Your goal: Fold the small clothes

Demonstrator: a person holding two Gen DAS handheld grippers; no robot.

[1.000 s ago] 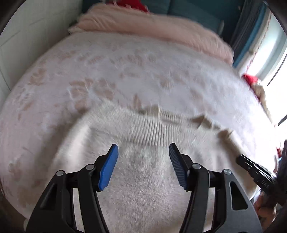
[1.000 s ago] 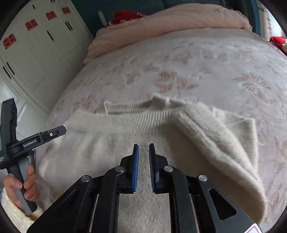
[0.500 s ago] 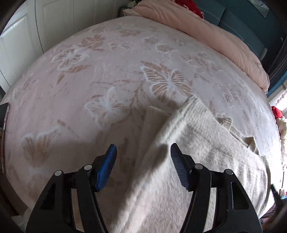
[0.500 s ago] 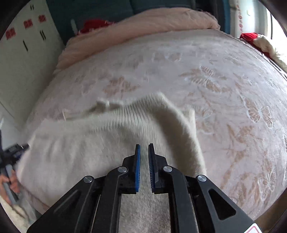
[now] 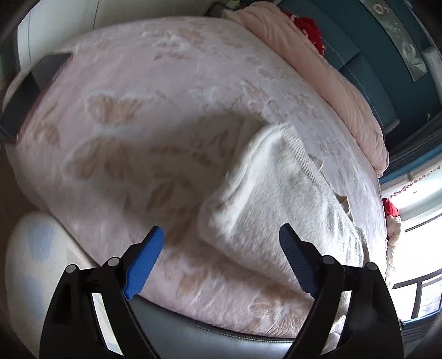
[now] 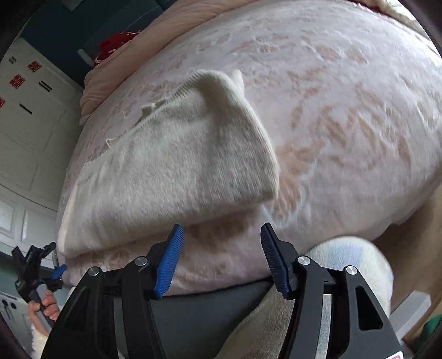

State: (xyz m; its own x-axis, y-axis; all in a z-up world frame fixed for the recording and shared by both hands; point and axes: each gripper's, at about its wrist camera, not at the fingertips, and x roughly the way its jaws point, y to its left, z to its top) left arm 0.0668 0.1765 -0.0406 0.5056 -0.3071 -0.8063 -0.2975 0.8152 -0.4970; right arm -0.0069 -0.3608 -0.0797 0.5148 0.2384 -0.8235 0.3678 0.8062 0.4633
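Observation:
A cream fuzzy knit sweater lies folded on the pink butterfly-pattern bedspread, near the bed's front edge. It also shows in the right wrist view, ribbed collar at its far end. My left gripper is open and empty, pulled back past the bed's edge, with the sweater's near left corner between and beyond its fingers. My right gripper is open and empty, just in front of the sweater's near right corner. The left gripper shows in a hand at the lower left of the right wrist view.
A rolled pink duvet and a red item lie at the bed's far end against a teal headboard. White cupboards stand to the left. A grey bed base runs below the spread. A window is at right.
Both grippers have pulled back from the sweater to the bed's edge. The right gripper, shut before, has opened. The sweater's sides now lie folded in, making it narrower.

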